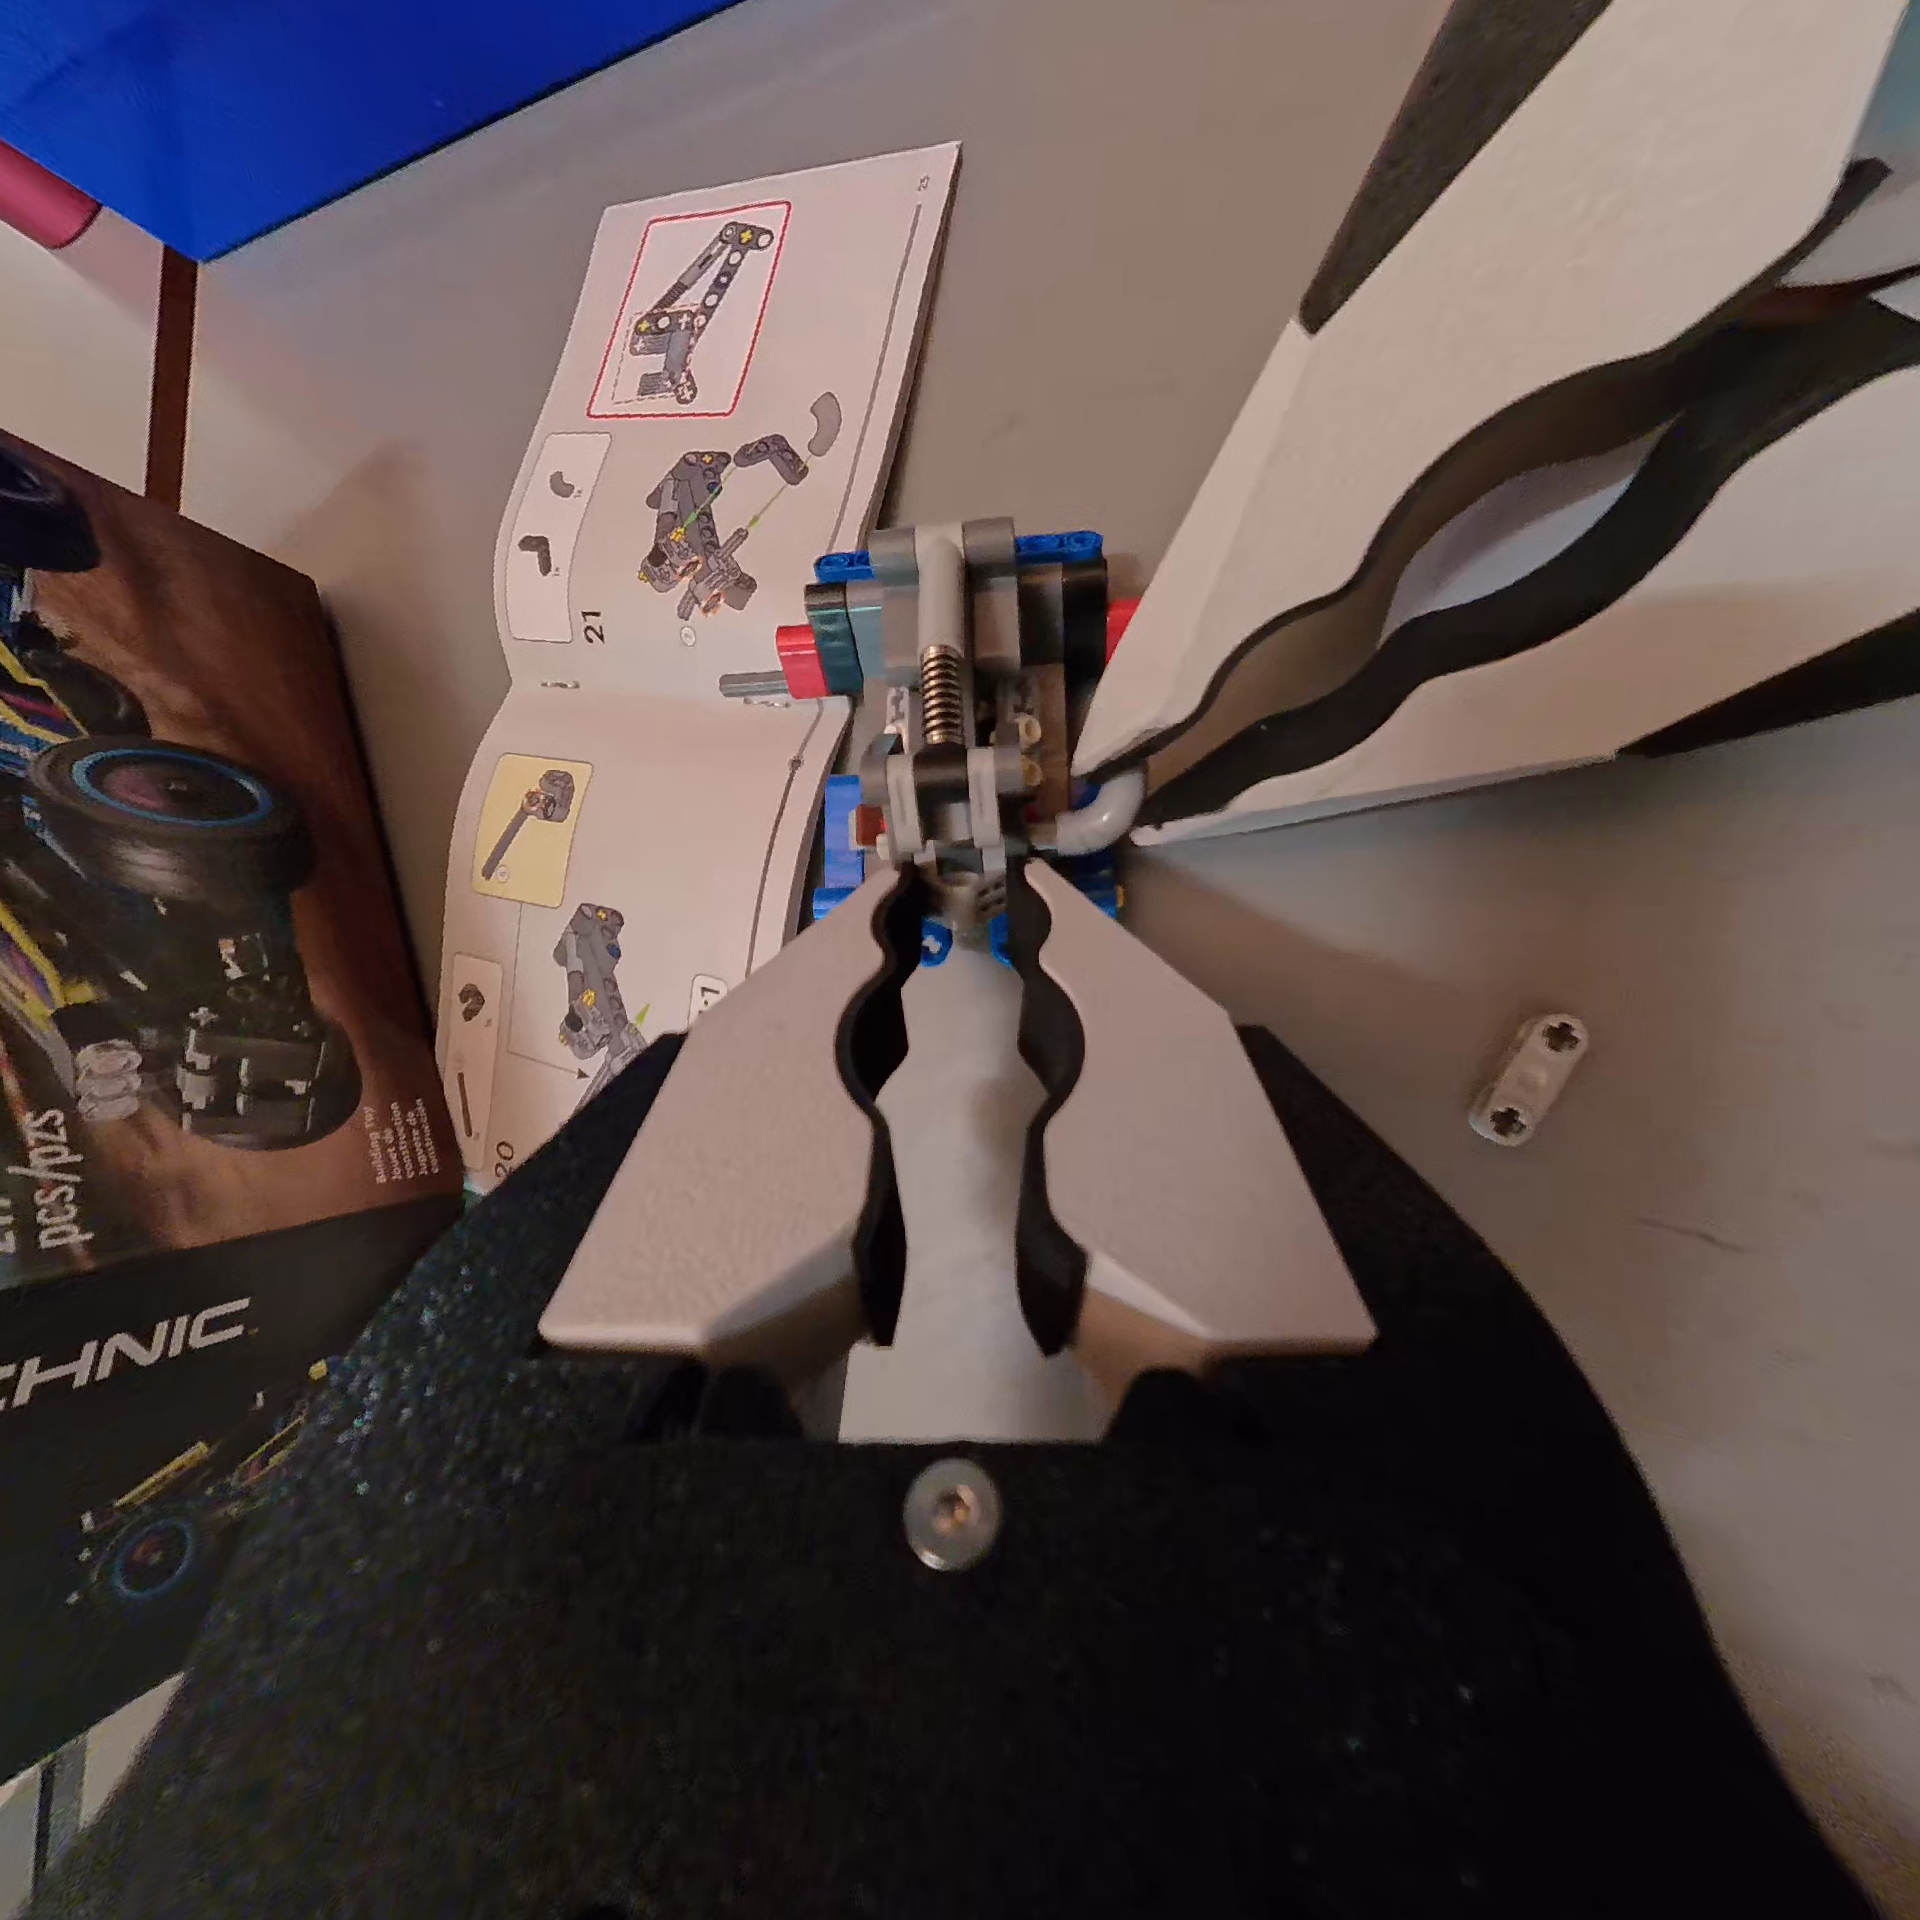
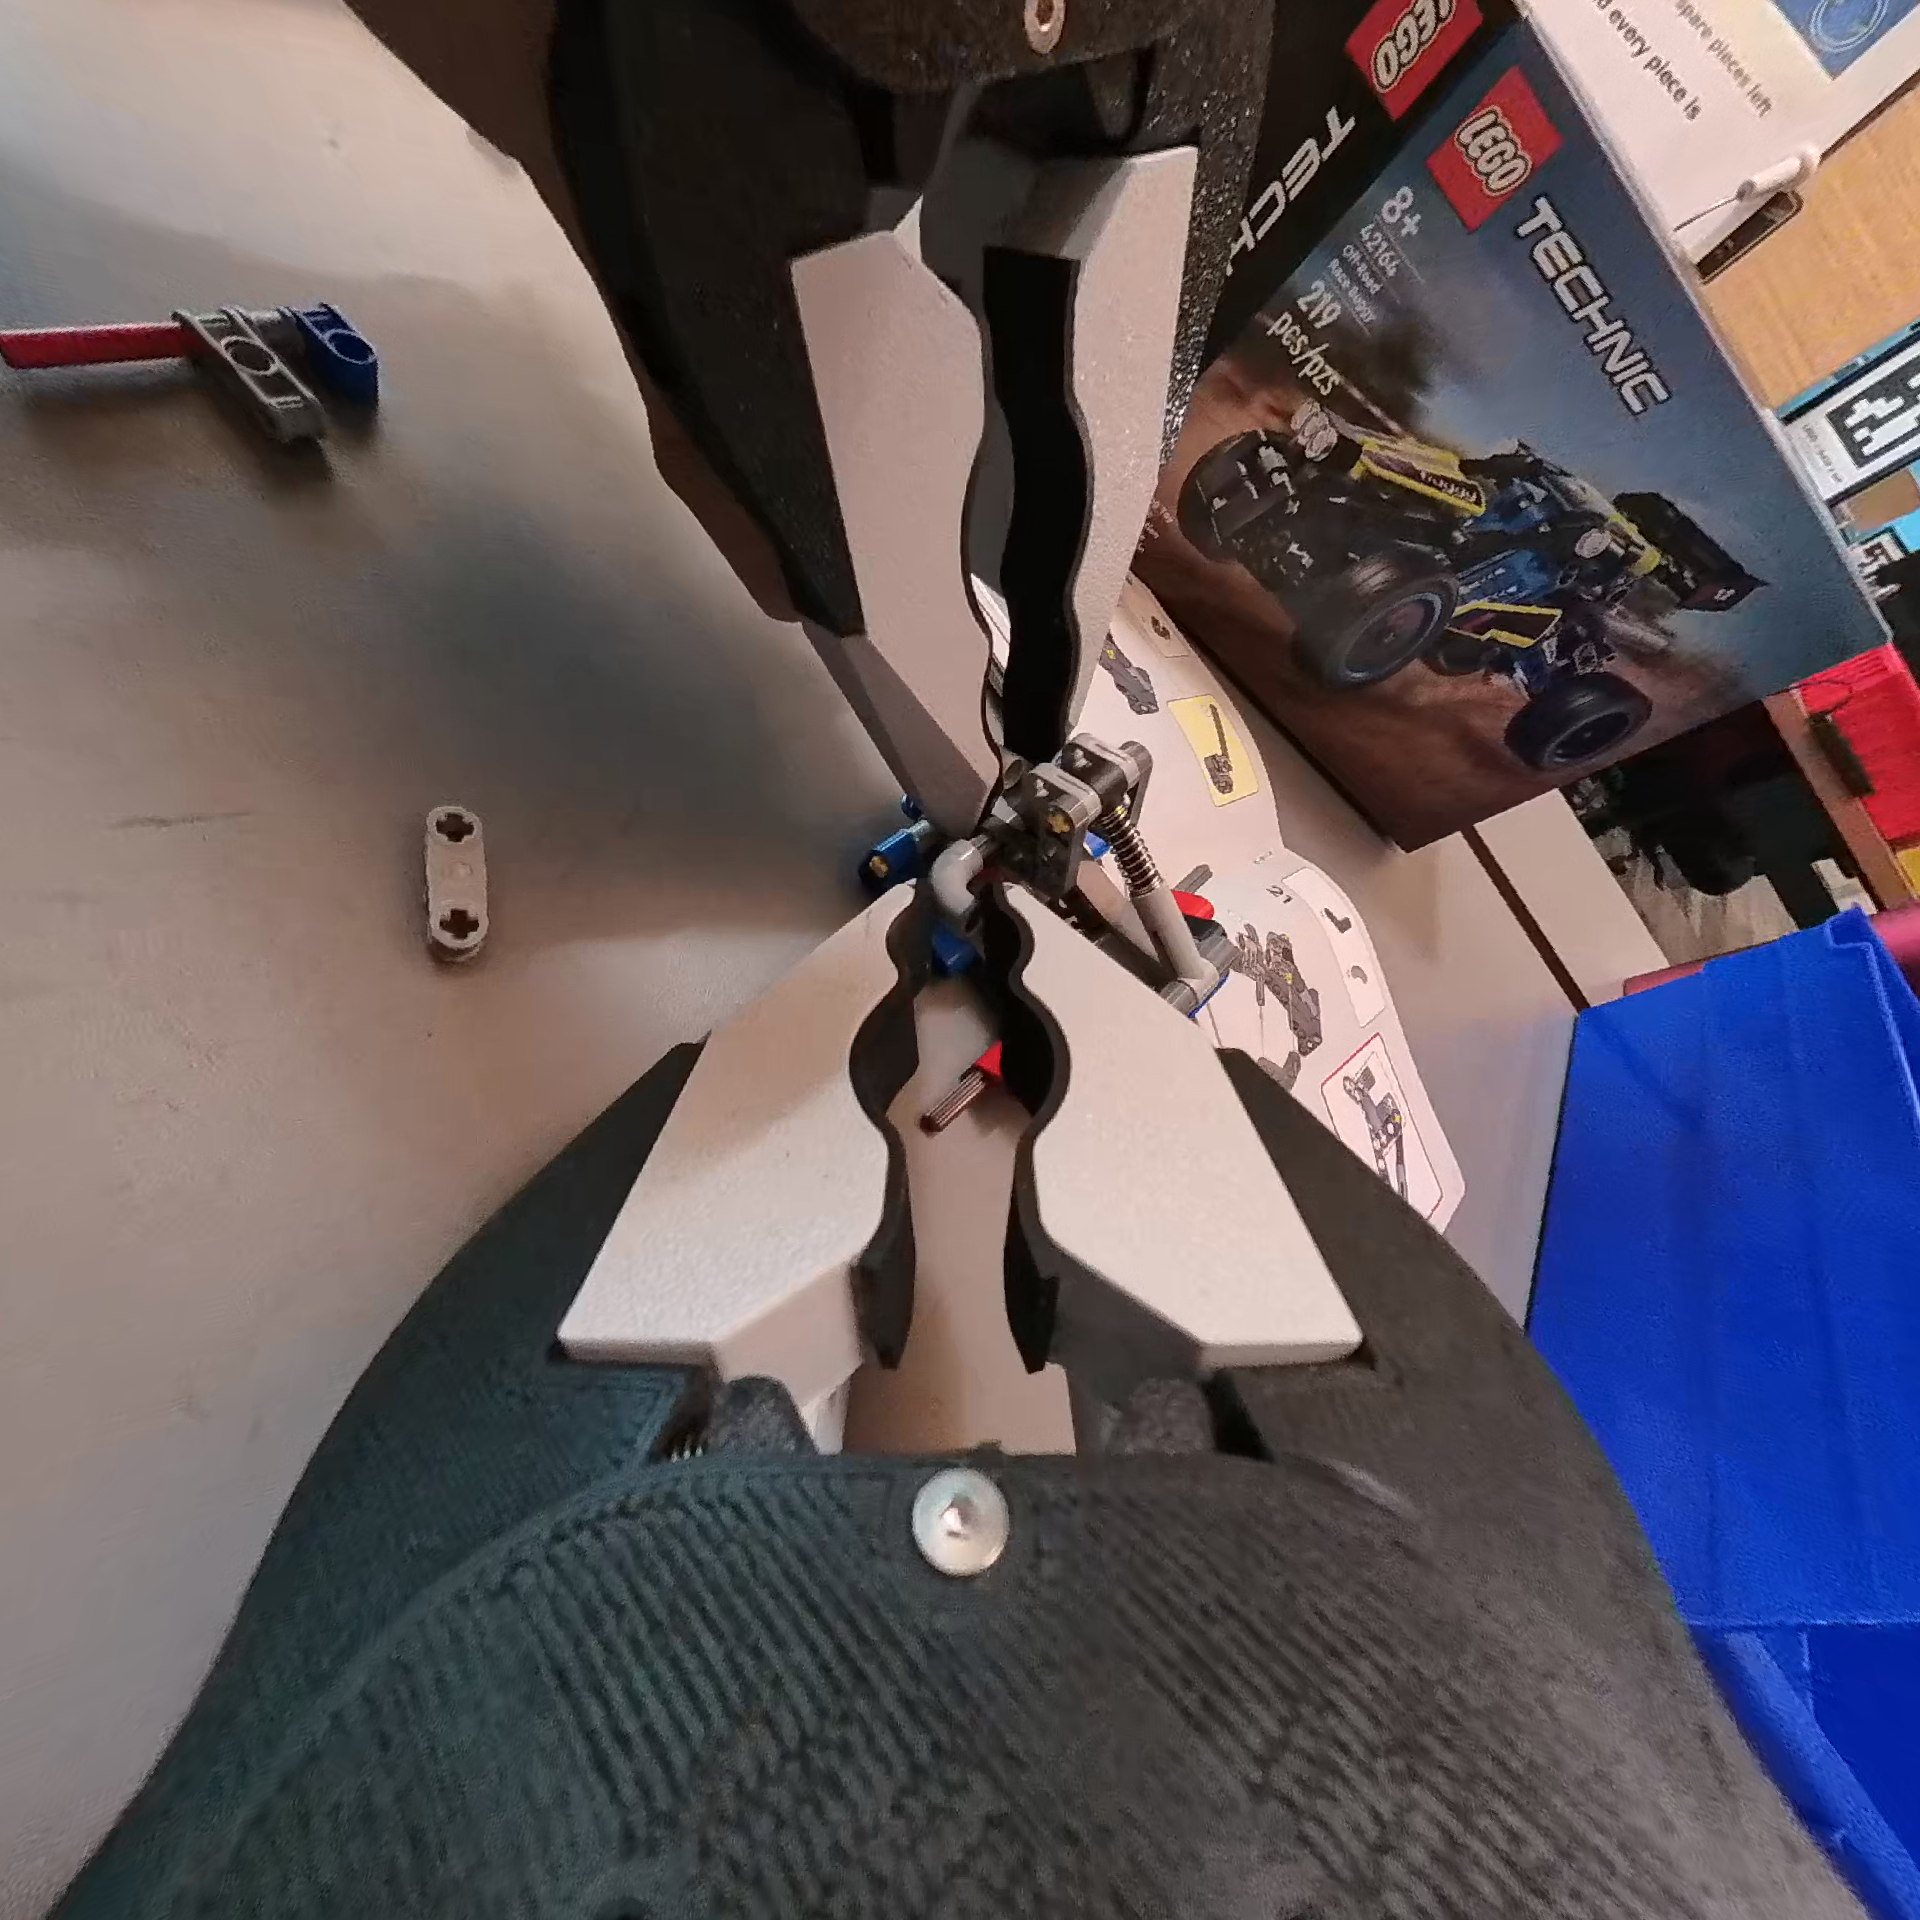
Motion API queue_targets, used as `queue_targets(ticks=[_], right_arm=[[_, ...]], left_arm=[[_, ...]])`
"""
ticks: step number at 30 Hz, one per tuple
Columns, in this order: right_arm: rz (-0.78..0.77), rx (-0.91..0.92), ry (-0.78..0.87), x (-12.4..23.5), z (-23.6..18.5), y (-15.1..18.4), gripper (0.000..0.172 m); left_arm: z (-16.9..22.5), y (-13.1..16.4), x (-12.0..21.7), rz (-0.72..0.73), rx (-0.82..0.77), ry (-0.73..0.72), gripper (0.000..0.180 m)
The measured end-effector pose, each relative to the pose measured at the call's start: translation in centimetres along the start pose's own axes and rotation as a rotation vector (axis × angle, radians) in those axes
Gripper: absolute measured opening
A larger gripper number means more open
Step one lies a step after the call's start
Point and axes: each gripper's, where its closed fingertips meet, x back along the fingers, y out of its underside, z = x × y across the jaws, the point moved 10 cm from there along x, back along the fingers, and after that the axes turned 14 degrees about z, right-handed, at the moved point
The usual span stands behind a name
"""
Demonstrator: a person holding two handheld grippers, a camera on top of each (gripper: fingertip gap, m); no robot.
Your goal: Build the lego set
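Grey tabletop (image 1: pixel 1455 987) beside the instruction booklet (image 1: pixel 665 810) carries a toy-brick assembly (image 1: pixel 951 727), left tongs (image 1: pixel 961 904) clenched on its near end, right tongs (image 2: pixel 961 894) pinching its light-grey elbow piece (image 2: pixel 951 868).

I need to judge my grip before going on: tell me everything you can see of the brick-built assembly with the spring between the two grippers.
The brick assembly is a compact plastic build of grey beams and blue, black and red pieces, with a coiled metal spring on a light grey shaft. It lies over the edge of the open instruction booklet. The left gripper pinches its near grey end; the right gripper closes on a small curved grey piece at its side.
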Motion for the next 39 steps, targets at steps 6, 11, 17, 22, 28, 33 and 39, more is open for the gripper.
queue_targets(ticks=[6, 11, 17, 22, 28, 33, 39], right_arm=[[0.011, -0.058, -0.007, -0.4, 0.4, 0.2, 0.007], [0.053, -0.067, -0.041, -0.2, 0.6, 0.5, 0.007], [0.06, 0.031, -0.114, -0.3, 0.9, 0.6, 0.007], [0.038, 0.026, -0.079, -0.9, 0.6, 0.5, 0.007], [0.013, 0.024, -0.059, -1.0, 0.4, 0.4, 0.008], [0.003, -0.023, -0.062, -1.2, 0.7, 0.3, 0.008], [0.013, -0.059, -0.071, -1.4, 0.9, 0.4, 0.008]], left_arm=[[-0.3, 0.1, 0.0, -0.002, 0.0, -0.003, 0.013], [-0.5, 0.1, 0.0, 0.005, 0.023, 0.014, 0.013], [-0.6, 0.2, 0.0, 0.011, 0.021, 0.034, 0.013], [-0.4, 0.0, 0.0, -0.007, 0.034, 0.01, 0.013], [-0.5, 0.0, 0.0, -0.008, 0.02, 0.022, 0.013], [-0.5, 0.1, 0.0, -0.014, 0.011, 0.01, 0.013], [-0.7, 0.2, 0.0, -0.015, 0.02, 0.007, 0.013]])
